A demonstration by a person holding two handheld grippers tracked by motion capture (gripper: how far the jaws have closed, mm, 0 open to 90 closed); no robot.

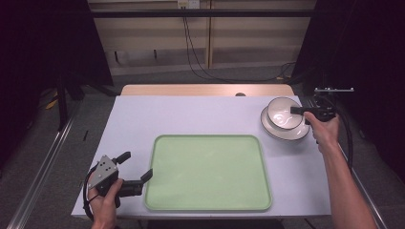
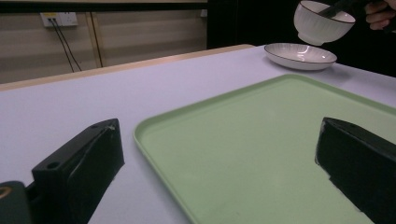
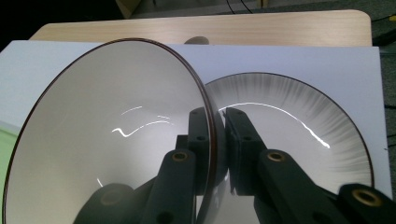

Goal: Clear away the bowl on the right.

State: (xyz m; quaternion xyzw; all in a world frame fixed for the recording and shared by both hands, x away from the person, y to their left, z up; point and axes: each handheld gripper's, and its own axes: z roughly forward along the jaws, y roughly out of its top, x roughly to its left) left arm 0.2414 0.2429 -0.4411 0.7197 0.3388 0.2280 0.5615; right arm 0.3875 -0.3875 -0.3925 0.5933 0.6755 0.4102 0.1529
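Right hand-held gripper (image 3: 215, 140): jaws pinched onto the rim of the white bowl (image 3: 107, 140), one inside, one outside, bowl lifted clear of the bench (image 1: 200, 117). Directly beneath and just beyond the jaws, a white ribbed plate (image 3: 299, 140) (dark-edged, like the bowl) flat on the bench. Left hand-held gripper (image 1: 135, 172): jaws spread wide, gripping nothing, resting low beside the near left corner of the green tray (image 1: 207, 171), one jaw over the tray's edge.
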